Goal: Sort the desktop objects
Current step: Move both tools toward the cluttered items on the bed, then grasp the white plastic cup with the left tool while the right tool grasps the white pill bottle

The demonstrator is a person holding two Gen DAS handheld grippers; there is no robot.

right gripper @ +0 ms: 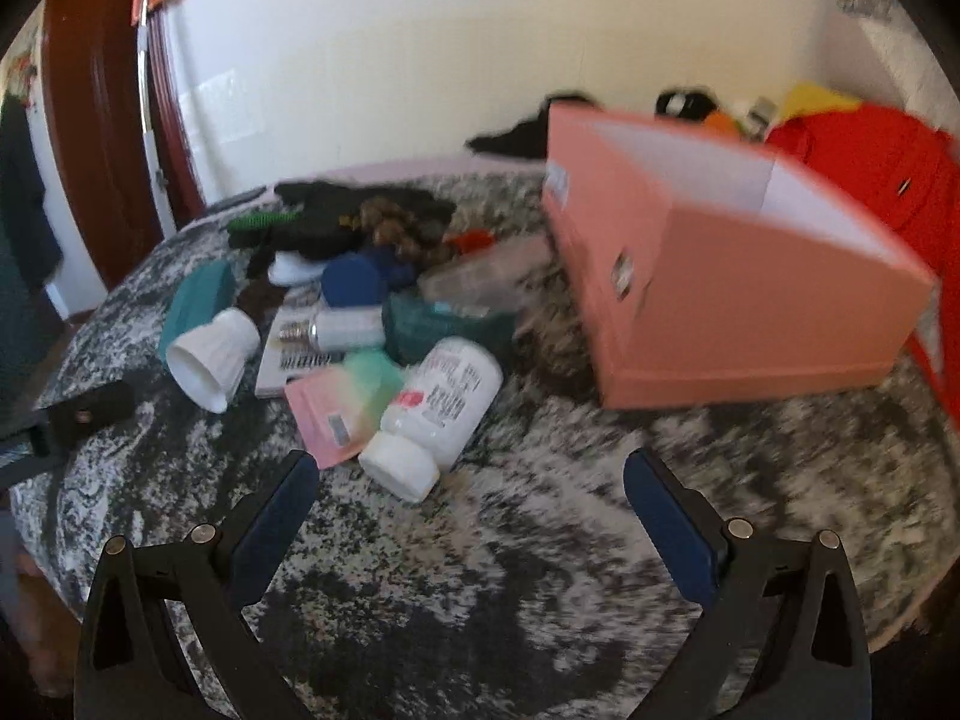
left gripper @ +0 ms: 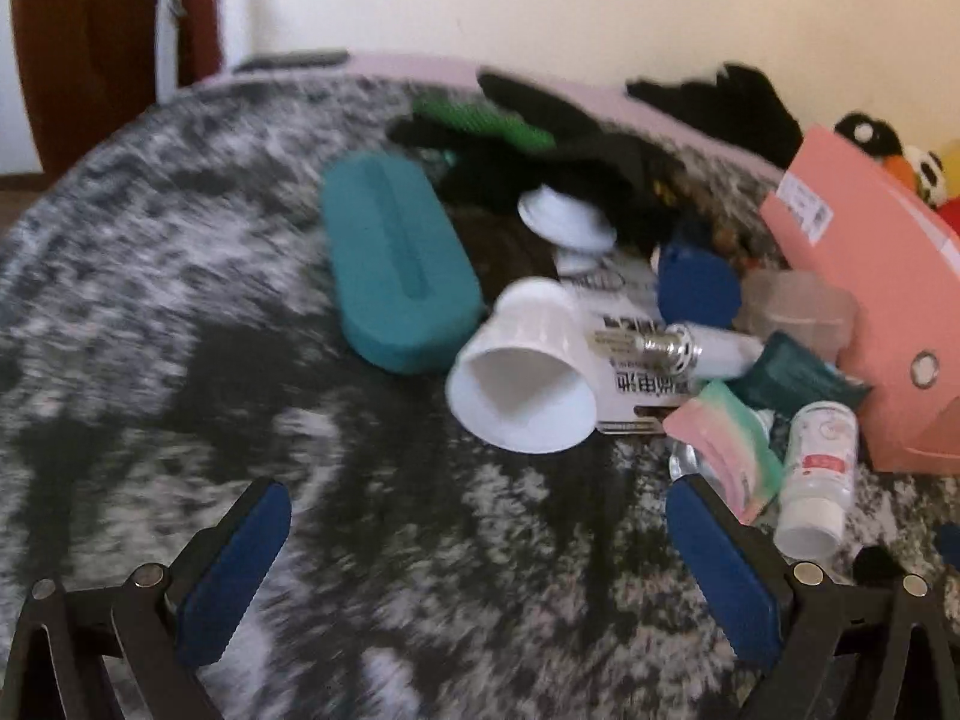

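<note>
Two grippers stood with jaws apart and empty, we noted. The white bottle (right gripper: 441, 414) lay on the mottled cover (right gripper: 540, 570), just ahead-left of the right gripper (right gripper: 471, 495), cap toward it, long axis slanting away rightward; labelled, red mark. The left gripper (left gripper: 480, 531) sat farther off. The pink box (right gripper: 720, 300) stood open beyond.

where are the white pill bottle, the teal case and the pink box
white pill bottle (right gripper: 447, 399): right wrist view, on its labelled side.
teal case (left gripper: 399, 267): left wrist view, on its top face near the groove.
pink box (right gripper: 750, 294): right wrist view, on its near outer wall.
</note>
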